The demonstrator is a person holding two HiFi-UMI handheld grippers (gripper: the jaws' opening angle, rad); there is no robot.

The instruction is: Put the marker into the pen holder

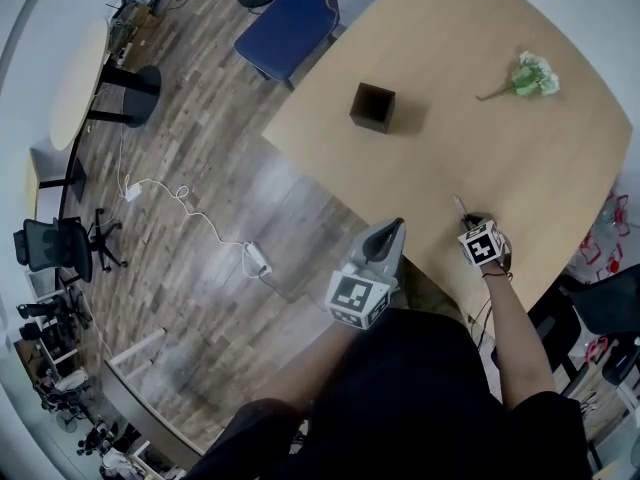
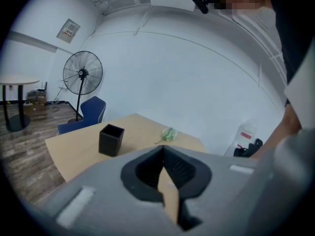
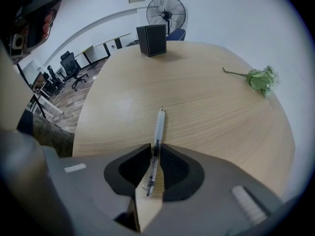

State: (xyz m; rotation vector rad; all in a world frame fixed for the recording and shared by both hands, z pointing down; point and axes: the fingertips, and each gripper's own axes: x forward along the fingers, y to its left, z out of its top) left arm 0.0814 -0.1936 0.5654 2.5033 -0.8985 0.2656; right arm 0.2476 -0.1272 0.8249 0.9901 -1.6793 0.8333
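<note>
In the head view, the black pen holder point(image 1: 372, 106) stands upright on the light wooden table point(image 1: 470, 138). A green flower sprig point(image 1: 530, 76) lies well apart from the pen holder, to its right. A blue chair point(image 1: 295, 13) stands beyond the pen holder, off the table. The right gripper point(image 1: 466, 214) is well apart from the pen holder, on the person's side of it, close to the table edge. The tip of the marker point(image 1: 459, 205) shows in front of this gripper. The left gripper point(image 1: 396, 226) is just left of the right one, also far from the pen holder.

In the left gripper view, the jaws of the left gripper point(image 2: 164, 151) are pressed together and nothing is between them. The pen holder point(image 2: 110, 139) is ahead and a little to the left. A standing fan point(image 2: 82, 73) is behind it, near the wall.

In the right gripper view, the jaws of the right gripper point(image 3: 154, 150) are closed on the marker point(image 3: 157, 129). It is a thin clear one, and its free end points forward to the pen holder point(image 3: 151, 40), which is far across the table.
</note>
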